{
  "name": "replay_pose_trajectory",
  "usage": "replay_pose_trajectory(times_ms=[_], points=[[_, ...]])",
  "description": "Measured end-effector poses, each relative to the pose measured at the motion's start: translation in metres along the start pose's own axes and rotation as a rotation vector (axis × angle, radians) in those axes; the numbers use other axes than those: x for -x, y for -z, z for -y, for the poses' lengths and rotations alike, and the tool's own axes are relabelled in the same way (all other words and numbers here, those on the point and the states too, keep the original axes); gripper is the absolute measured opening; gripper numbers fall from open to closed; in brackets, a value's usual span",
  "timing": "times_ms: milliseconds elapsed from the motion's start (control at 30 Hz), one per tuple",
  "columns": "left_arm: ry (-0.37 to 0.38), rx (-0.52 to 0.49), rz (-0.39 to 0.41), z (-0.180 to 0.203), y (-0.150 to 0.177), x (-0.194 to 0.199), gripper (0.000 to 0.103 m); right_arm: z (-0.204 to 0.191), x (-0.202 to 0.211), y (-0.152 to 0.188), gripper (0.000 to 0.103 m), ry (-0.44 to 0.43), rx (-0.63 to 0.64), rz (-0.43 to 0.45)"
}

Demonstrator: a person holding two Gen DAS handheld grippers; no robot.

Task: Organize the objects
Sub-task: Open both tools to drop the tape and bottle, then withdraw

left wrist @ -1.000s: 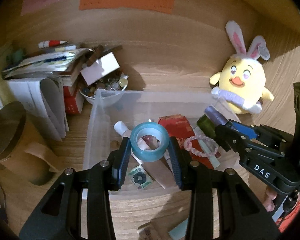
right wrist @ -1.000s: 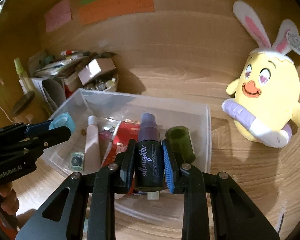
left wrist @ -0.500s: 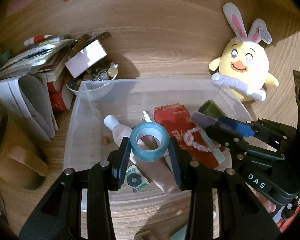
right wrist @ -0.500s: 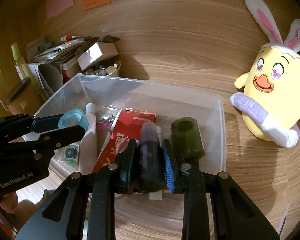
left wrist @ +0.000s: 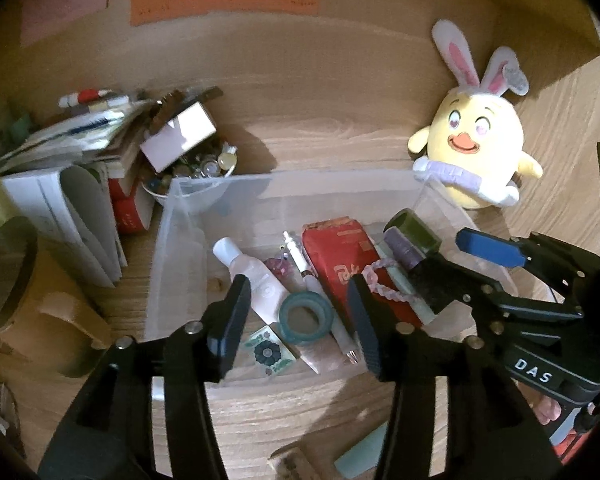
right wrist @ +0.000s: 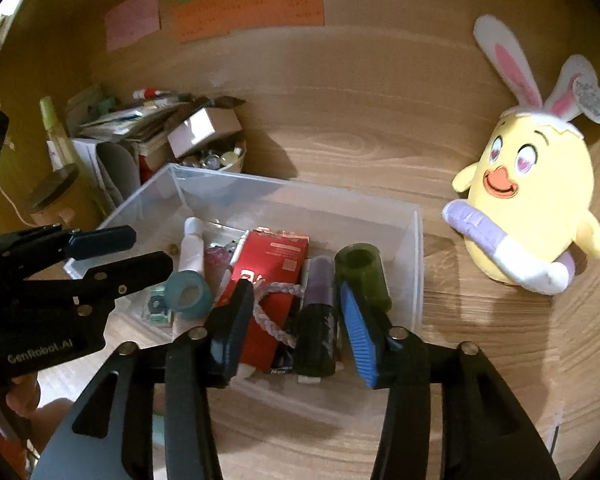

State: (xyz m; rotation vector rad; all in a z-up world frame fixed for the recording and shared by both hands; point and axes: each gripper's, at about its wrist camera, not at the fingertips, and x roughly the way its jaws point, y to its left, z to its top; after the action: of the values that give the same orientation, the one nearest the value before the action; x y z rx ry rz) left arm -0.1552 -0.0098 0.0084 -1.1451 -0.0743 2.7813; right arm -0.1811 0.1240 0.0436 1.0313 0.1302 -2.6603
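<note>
A: While both grippers hang spread and empty over the clear bin (left wrist: 168, 216), where's the tape roll (left wrist: 306, 318)?

B: Lower centre, flat between the left gripper (left wrist: 298, 322) fingers; spray bottle (right wrist: 318, 320) lies lengthwise inside the right gripper (right wrist: 298, 322).

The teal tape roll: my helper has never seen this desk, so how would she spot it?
Find the clear plastic bin on the wooden desk. Near its front wall lies the teal tape roll, on a white squeeze tube. It is the only ring-shaped teal thing there.
</note>
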Motion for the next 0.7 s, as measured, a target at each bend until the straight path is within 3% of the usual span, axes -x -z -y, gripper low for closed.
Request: replay_pose_trajectory(times_ms=[233, 600, 700], points=[[-0.016, -0.022, 0.059, 0.008, 0.013, 0.033, 0.074, -0.006, 0.029, 0.008, 0.058, 0.0, 0.018, 0.046], [-0.006, -0.036, 0.042, 0.008, 0.044, 0.057, 0.077, -0.018, 0.059, 0.029, 0.08, -0.019, 0.04, 0.069], [-0.008, -0.042, 0.023, 0.007, 0.053, 0.057, 0.077, -0.019, 0.063, 0.036, 0.081, -0.029, 0.034, 0.067]])
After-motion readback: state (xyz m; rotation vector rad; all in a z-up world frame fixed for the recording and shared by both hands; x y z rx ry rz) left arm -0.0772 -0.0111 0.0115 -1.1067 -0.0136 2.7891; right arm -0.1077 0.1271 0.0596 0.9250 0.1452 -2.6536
